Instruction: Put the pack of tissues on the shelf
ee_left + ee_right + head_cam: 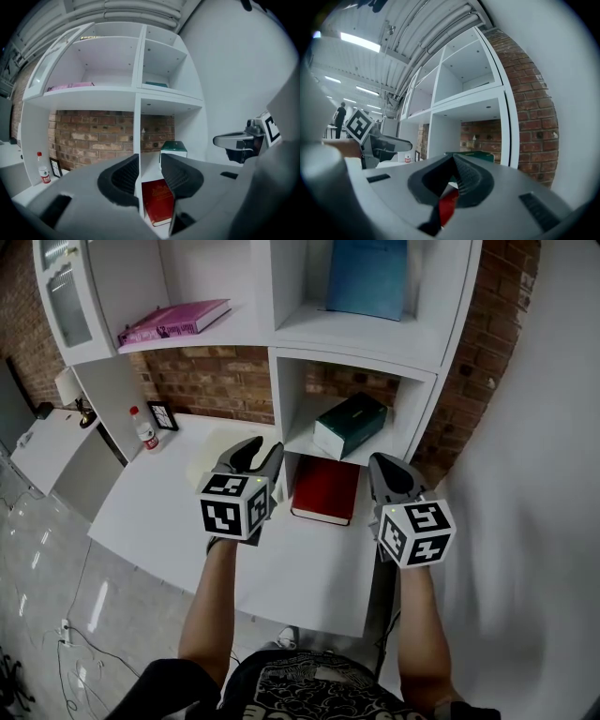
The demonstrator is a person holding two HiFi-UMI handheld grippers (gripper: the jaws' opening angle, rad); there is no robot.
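Note:
The pack of tissues [350,426], a dark green and white box, lies in the lower right shelf compartment [302,440]; it also shows in the left gripper view [173,149] and the right gripper view [480,156]. Both grippers hover over the white desk [169,507], short of the shelf and apart from the pack. My left gripper [261,452] stands at the compartment's left divider, its jaws [149,161] a narrow gap apart with nothing between them. My right gripper [387,465] is to the right, jaws [453,158] meeting at the tips, empty.
A red book [326,489] lies flat on the desk between the grippers, under the tissue shelf. A pink book [173,322] and a blue book [367,276] fill upper compartments. A small bottle [145,430] and a picture frame [163,415] stand at the desk's back left.

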